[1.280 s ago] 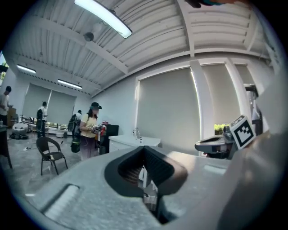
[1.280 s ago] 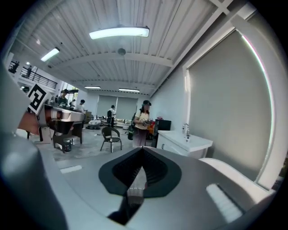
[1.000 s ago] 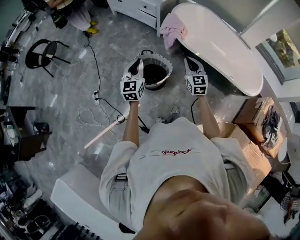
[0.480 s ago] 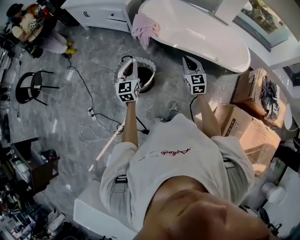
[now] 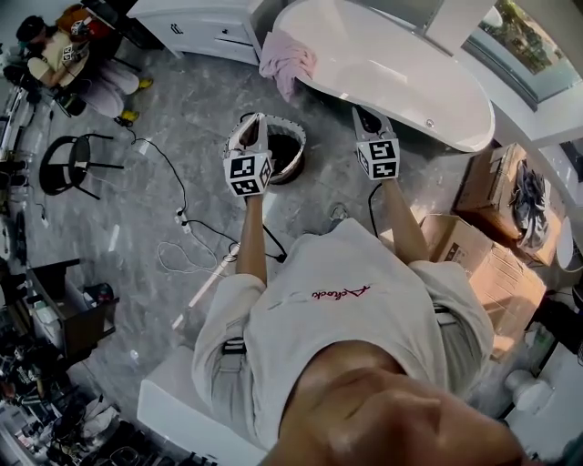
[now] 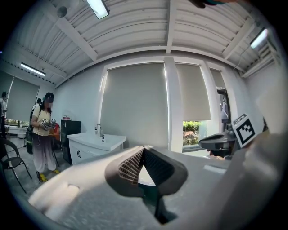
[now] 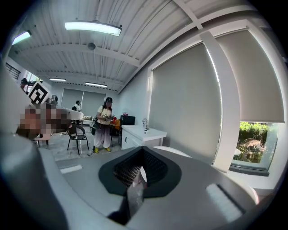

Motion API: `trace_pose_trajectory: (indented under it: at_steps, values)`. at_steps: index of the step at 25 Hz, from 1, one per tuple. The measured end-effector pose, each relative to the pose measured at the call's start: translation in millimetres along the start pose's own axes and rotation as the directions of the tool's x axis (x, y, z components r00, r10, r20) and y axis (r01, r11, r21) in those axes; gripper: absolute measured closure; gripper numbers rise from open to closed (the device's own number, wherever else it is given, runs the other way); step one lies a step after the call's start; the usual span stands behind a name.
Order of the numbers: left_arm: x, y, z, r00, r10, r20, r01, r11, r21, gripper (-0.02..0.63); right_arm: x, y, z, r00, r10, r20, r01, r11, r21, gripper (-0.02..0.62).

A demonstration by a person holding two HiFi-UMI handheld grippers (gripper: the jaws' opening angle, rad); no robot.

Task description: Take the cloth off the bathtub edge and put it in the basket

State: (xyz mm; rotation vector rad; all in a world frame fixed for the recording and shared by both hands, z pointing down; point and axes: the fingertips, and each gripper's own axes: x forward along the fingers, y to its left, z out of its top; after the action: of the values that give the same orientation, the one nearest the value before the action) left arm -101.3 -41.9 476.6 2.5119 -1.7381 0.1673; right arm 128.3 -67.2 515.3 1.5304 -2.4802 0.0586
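Cloth: crumpled pink cloth drapes over the end rim of the white oval bathtub, untouched.
Basket: round pale-rimmed basket on the floor, near the cloth, likely for a short drop.
Left gripper: jaws together, empty, over the basket.
Right gripper: jaws together, empty; both aimed tubward, probably approaching.

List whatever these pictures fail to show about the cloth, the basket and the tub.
- Basket: in the head view its inside is dark and the left hand-held gripper covers its left rim, so its contents cannot be told.
- Cloth: too small in the head view to judge its folds. Neither gripper view shows it; both aim at walls and blinds.
- Bathtub: in the head view, part of the far rim is hidden behind a white pillar.
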Motion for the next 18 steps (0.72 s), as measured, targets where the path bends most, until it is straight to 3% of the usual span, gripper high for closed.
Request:
trace_pose_trajectory:
  at_steps: [11,18]
  values:
    - [58.3,-40.4,11.2,1.0,0.016,-0.012,-0.015,0.999,0.051,0.604,25.0,-57.2,3.8,0.999,0.044,0.029,-0.044,0.999,-0.004,0.588]
    - [66.3,-49.9,1.5,0.999,0.038,-0.025,-0.038,0.999,0.028,0.604,26.5,-71.6,-14.5,0.998,0.068,0.01,-0.068,0.998,0.002,0.588]
